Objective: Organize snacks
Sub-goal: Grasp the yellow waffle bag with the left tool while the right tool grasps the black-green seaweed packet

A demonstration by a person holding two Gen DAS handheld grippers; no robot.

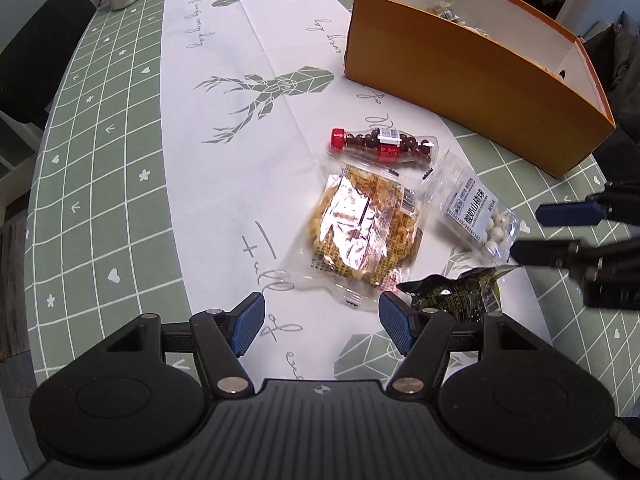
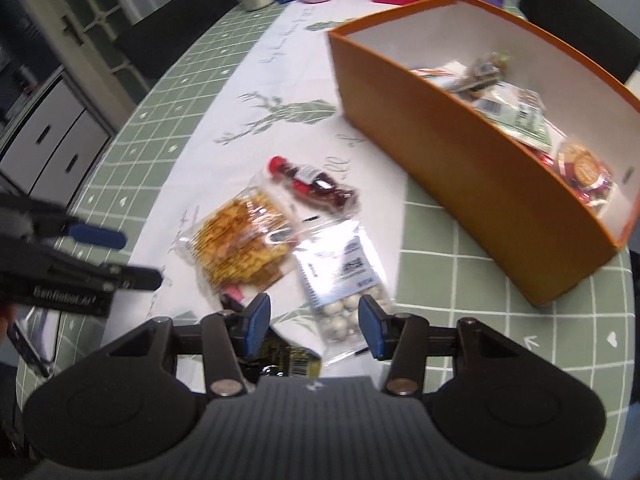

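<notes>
- We can't really read what's inside the orange box; in the right wrist view its wrappers blur into a pile, and the left wrist view mostly shows its wall.
- The dark packet is half hidden behind the left gripper's right finger, on the side away from the box.
- Left gripper hangs low over the surface, fingers spread wide, nothing between them.
- Right gripper hovers with fingers spread over the white-ball bag, not pinching it.
- Noodle pack and red-capped bottle lie just in front of the box.
</notes>
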